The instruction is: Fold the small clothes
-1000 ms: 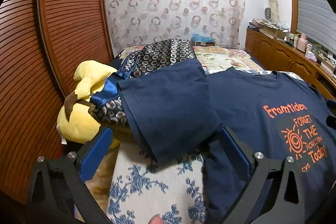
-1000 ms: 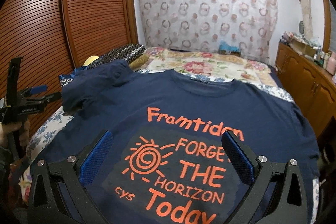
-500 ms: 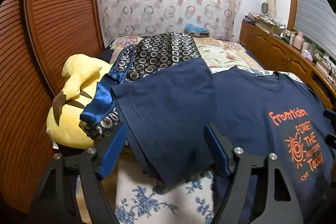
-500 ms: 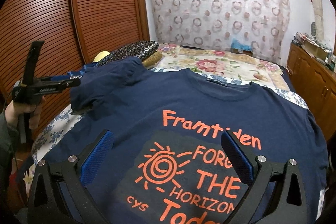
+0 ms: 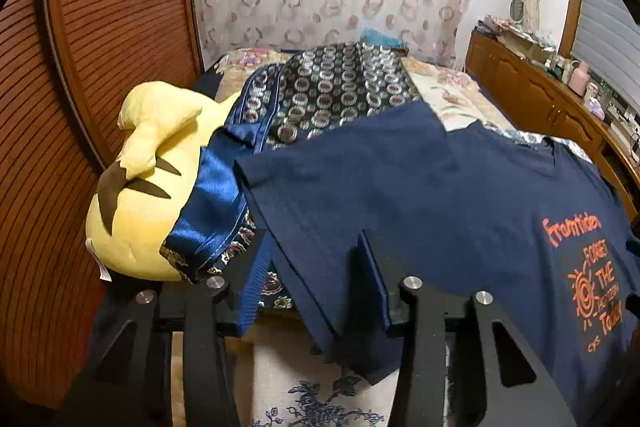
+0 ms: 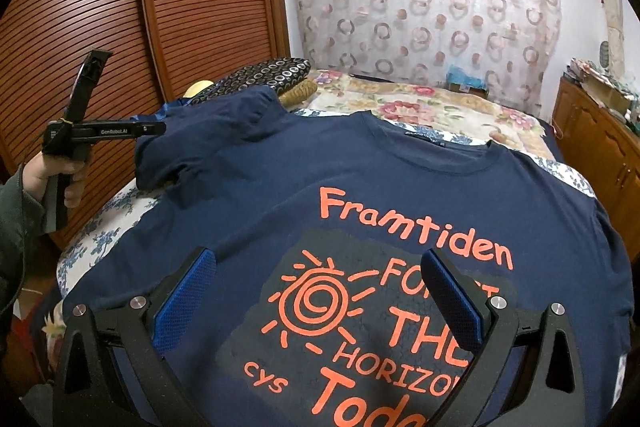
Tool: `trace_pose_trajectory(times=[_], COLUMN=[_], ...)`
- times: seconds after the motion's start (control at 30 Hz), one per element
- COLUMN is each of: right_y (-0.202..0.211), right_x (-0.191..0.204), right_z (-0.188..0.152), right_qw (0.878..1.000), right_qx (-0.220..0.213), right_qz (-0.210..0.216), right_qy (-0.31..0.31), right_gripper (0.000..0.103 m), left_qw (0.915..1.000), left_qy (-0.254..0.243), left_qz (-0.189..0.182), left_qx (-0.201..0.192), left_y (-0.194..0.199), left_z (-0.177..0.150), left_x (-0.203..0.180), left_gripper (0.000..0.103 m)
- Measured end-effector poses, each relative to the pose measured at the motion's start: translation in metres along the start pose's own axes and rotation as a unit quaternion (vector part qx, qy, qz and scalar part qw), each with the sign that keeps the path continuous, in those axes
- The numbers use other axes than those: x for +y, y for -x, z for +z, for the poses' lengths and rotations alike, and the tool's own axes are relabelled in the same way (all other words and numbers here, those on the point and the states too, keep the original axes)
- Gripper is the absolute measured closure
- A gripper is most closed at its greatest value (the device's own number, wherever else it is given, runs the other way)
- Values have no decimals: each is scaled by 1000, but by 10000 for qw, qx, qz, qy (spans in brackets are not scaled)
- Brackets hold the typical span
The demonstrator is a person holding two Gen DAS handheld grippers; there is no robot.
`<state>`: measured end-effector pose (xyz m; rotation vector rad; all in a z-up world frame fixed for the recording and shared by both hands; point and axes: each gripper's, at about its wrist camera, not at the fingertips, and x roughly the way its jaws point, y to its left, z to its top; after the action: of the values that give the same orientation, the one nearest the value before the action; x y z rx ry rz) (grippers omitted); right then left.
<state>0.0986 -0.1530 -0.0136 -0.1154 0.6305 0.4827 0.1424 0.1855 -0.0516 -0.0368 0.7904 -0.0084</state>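
Observation:
A navy T-shirt (image 6: 400, 187) with orange print lies spread on the bed, front up. Its left sleeve (image 5: 340, 195) rests over a pillow and hangs toward the bed's left edge. My left gripper (image 5: 312, 279) has its jaws around the sleeve's hem, narrowed but still apart; it also shows in the right wrist view (image 6: 152, 127), level with the sleeve (image 6: 208, 135). My right gripper (image 6: 316, 295) is open and empty, hovering over the printed chest.
A yellow plush toy (image 5: 148, 187) and a dark ring-patterned pillow (image 5: 332, 87) lie under and left of the sleeve. A wooden slatted wardrobe (image 6: 120, 27) stands at the left. A wooden dresser (image 5: 552, 107) runs along the right. The bed (image 6: 420, 103) has floral sheets.
My left gripper's jaws have narrowed around the sleeve hem, and it has shifted left along the bed's edge. My right gripper stayed open and drifted slightly over the shirt.

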Motion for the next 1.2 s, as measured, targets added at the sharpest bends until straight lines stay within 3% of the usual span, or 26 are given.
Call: trace_pose_trajectory(times=[0.3, 0.33, 0.4, 0.5, 0.83, 1.2], right_y=[4, 4, 5, 6, 14, 27], right_x=[0, 0, 0, -1, -11, -19], right_z=[-3, -3, -3, -2, -2, -9], right_qw=[10000, 10000, 10000, 10000, 10000, 9993], right_qx=[23, 20, 20, 7, -65, -213], right_qz=[30, 32, 36, 30, -14, -232], right_qy=[40, 41, 41, 48, -36, -189], right_gripper=[1, 1, 1, 1, 1, 1], left_qw=[9997, 9996, 9995, 9998, 9974, 9869], left_qy=[123, 100, 97, 2, -276, -979], left_qz=[-111, -170, -247, -181, -454, -1065], left_qx=[178, 184, 198, 79, -483, -709], left_y=[-8, -8, -7, 2, 41, 52], left_z=[-1, -1, 0, 2, 24, 66], left_x=[6, 5, 5, 0, -29, -131], left_gripper=[58, 61, 83, 99, 101, 101])
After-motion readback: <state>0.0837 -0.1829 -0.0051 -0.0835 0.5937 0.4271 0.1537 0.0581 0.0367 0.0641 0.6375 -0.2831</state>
